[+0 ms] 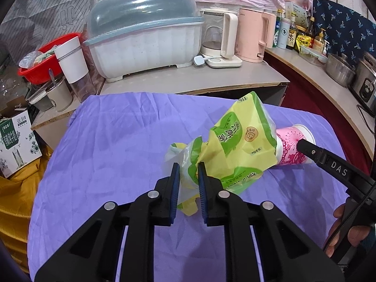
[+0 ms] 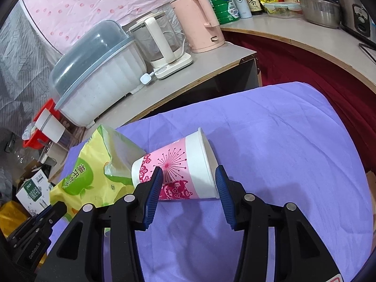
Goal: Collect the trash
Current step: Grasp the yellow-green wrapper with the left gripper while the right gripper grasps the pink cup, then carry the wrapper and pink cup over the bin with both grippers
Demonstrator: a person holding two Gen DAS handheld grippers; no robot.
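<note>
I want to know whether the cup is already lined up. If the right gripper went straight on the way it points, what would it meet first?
Most likely the pink and white paper cup, lying on its side on the purple cloth. It sits right between the right gripper fingers, which appear to hold it already.

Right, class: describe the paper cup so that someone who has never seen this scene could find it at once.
Start at the purple cloth covering the table. On it lies a crumpled yellow-green plastic bag, and the paper cup lies on its side, base against the bag. It alone has a pink band with red paper-cut patterns and a white rim.
</note>
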